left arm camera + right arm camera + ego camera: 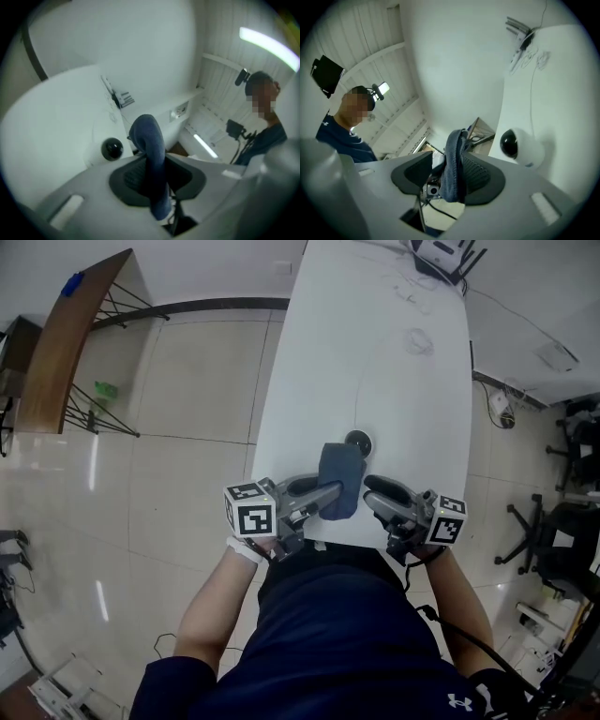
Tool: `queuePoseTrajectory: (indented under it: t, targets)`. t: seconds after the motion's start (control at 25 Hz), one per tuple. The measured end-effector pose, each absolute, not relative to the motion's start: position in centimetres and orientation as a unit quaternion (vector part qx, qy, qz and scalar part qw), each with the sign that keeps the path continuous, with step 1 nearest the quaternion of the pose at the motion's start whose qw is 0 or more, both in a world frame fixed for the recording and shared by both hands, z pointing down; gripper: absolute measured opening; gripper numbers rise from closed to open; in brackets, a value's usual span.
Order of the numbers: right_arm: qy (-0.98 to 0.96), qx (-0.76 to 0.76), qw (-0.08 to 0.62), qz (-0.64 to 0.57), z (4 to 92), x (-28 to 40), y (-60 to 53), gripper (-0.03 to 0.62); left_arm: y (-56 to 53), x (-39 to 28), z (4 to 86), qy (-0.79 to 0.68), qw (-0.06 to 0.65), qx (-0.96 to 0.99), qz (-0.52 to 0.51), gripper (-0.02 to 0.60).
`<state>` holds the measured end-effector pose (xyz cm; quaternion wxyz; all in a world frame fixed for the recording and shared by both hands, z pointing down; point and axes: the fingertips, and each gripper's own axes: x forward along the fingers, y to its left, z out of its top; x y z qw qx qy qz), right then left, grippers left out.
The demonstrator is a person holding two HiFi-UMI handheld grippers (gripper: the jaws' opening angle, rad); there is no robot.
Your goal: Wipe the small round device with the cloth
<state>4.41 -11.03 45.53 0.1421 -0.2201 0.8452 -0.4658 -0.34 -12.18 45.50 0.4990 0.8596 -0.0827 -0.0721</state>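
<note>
blue cloth hangs over the near edge of the white table, between the two grippers that the person holds in front of the body. the left gripper has the cloth clamped: in the left gripper view its two dark pads stand narrow and press on the fabric from both sides, and the cloth rises out of them and curls over at the top. the right gripper stands wide open; in the right gripper view the cloth lies against only one ribbed pad, and the other pad is clearly apart from it, so it grips nothing. the small round device sits on the table close to the near edge, about in the middle of its width, just behind the cloth. it has a white body with a dark glossy dome, and in both gripper views a gap shows between it and the cloth. at the far end of the table stands a box with antennas, and thin cables lie on the top near it. both marker cubes face the head camera.
</note>
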Motion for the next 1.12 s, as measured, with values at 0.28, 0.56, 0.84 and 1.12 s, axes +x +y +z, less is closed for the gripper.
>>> queuePoseTrajectory:
  t: [0.28, 0.56, 0.84, 1.12]
  targets:
    - [0.822, -0.399, 0.048, -0.403, 48.2, 8.5, -15.7, 0.118, -17.3, 1.0, 47.6, -0.205, 0.342, 0.910, 0.115, 0.078]
    - [0.839, -0.426, -0.164, -0.296, 52.1, 7.6, -17.2, 0.084, -17.7, 5.1, 49.6, -0.124, 0.338, 0.908, 0.214, 0.080]
    - [0.858, -0.406, -0.159, -0.272, 51.6, 6.3, -18.8, 0.117, -21.0, 3.2, 53.7, -0.067, 0.553, 0.820, 0.135, 0.081]
    - [0.859, -0.402, -0.178, -0.261, 52.1, 5.4, -19.3, 0.118, -21.6, 0.8, 60.0, -0.108, 0.556, 0.796, 0.215, 0.081]
